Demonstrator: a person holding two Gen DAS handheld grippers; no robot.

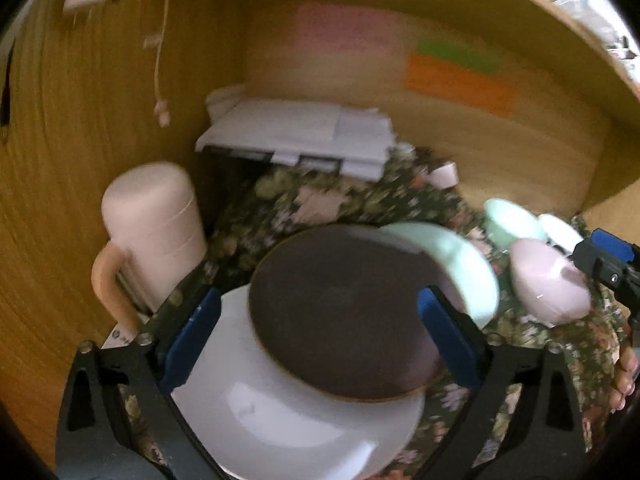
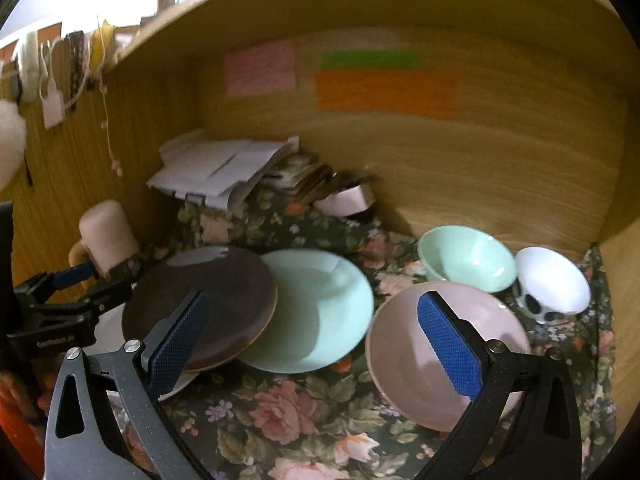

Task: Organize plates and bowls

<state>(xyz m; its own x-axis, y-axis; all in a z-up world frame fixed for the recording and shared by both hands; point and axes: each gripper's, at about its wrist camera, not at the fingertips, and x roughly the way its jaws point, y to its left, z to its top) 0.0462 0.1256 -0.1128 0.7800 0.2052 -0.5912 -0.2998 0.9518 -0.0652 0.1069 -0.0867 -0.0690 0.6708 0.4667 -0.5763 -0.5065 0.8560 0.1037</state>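
Three plates overlap at the middle left of the right wrist view: a dark brown plate (image 2: 200,304) lies tilted on top, its left part over a white plate (image 2: 106,322) and its right edge over a mint green plate (image 2: 316,312), all on a floral cloth (image 2: 280,408) inside a wooden cabinet (image 2: 500,168). To the right of them sit three bowls: a pink bowl (image 2: 404,344) at the lower right, a mint green bowl (image 2: 466,258) above it, and a white bowl with dark spots (image 2: 552,286) at the far right, touching or almost touching one another. The right gripper (image 2: 316,340) hangs over the cloth with its blue-padded jaws spread wide and nothing between them. In the left wrist view the left gripper (image 1: 320,332) is also spread wide, its blue pads on either side of the brown plate without clearly pressing it; whether they touch it cannot be told through the blur. A pale pink mug (image 1: 154,236) stands at the left edge of that view, a stack of white papers (image 1: 296,132) lies toward the back, and coloured sticky notes (image 2: 360,80) cling to the rear wall.
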